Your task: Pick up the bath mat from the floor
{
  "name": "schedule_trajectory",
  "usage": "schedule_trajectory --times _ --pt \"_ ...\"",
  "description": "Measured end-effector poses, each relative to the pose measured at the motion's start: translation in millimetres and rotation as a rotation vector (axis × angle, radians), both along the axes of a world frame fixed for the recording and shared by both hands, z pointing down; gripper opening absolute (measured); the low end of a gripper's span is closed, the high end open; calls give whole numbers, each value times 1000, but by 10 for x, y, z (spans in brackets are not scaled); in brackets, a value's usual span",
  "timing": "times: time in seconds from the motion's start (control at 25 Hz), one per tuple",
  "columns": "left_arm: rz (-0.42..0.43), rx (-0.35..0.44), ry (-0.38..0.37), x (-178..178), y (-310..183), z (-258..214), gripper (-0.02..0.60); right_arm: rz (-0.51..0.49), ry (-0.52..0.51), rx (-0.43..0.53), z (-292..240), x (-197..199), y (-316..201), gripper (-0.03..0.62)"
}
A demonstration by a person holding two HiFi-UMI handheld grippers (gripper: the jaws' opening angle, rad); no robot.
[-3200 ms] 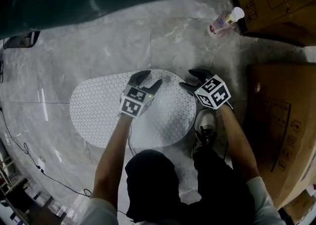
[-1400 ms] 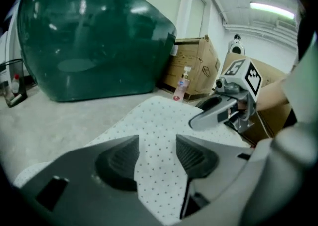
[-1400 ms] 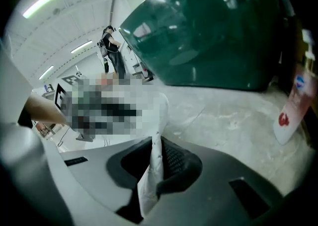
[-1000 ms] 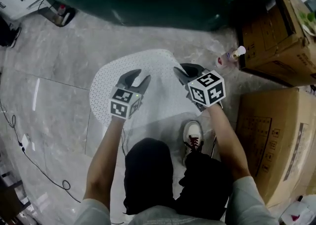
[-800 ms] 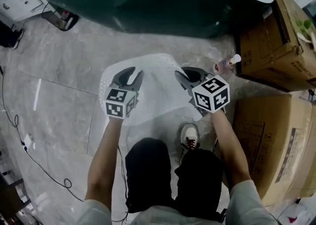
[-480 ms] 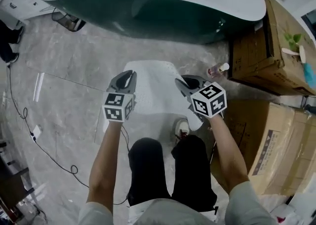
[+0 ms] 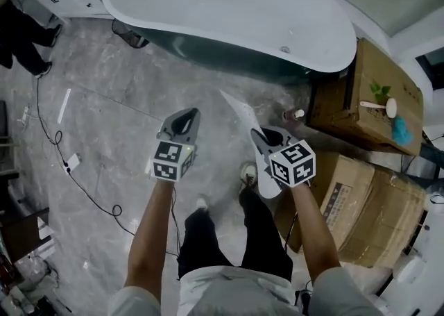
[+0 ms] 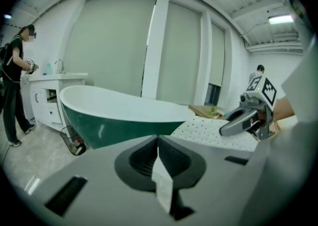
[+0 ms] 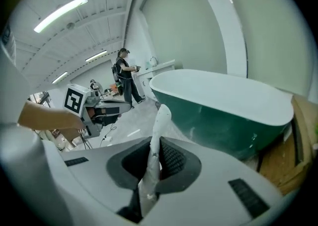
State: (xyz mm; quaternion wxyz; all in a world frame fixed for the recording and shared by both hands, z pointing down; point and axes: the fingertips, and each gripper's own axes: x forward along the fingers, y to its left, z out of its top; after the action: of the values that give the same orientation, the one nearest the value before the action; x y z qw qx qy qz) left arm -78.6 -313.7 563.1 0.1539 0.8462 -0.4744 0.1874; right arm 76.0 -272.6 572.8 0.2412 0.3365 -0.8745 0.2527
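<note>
The person has stood up since the earlier pictures, and both grippers have gone up high. The bath mat (image 7: 239, 108) lay flat on the floor (image 7: 104, 134) back then. Now it hangs in the air, and from the head view it shows only as a thin white sliver, edge on.

At the left, a dark cable (image 7: 83, 183) snakes over the floor. Next comes the left gripper (image 7: 189, 116). Its jaws have just been closing and now sit tight together. In its own view a thin white strip is pinched between them, and it looks like an edge of the mat. The dotted face of the mat spreads away to the right from there.

The mat runs on to the right gripper (image 7: 258, 134). Its jaws are squeezed on a fold of the mat, which sticks up past the tips. More mat hangs down below this gripper, near the person's shoe (image 7: 246, 172). I cannot tell if the bottom end is off the floor yet.

Behind the mat stands the big green bathtub (image 7: 229, 9). A small bottle (image 7: 293, 114) stands on the floor just to the right, beside the cardboard boxes (image 7: 368, 92).

The step now seems to be the lift. To do it well, both grippers should keep squeezing hard. The left one may hold only a little bit, so it could slip. Both should go up together, side by side, until the low end swings free of the feet and misses the bottle.
</note>
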Motion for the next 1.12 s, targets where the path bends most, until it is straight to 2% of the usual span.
schedule_trajectory --times 0.32,0.52,0.64,0.92,1.12 --pt "-32 115 43 -274 350 -1606 23 120 64 169 -1786 277 192 40" --pt "-77 221 73 -468 560 -2485 23 132 83 315 -2805 287 371 40" --pt "-91 258 115 -542 730 -2895 23 140 100 392 -3329 211 520 40" --pt "-85 359 148 -941 1115 -3747 23 117 153 529 -4234 -112 863 43" --pt "-87 405 145 -1169 1265 -4161 23 147 139 610 -4749 -192 1034 43"
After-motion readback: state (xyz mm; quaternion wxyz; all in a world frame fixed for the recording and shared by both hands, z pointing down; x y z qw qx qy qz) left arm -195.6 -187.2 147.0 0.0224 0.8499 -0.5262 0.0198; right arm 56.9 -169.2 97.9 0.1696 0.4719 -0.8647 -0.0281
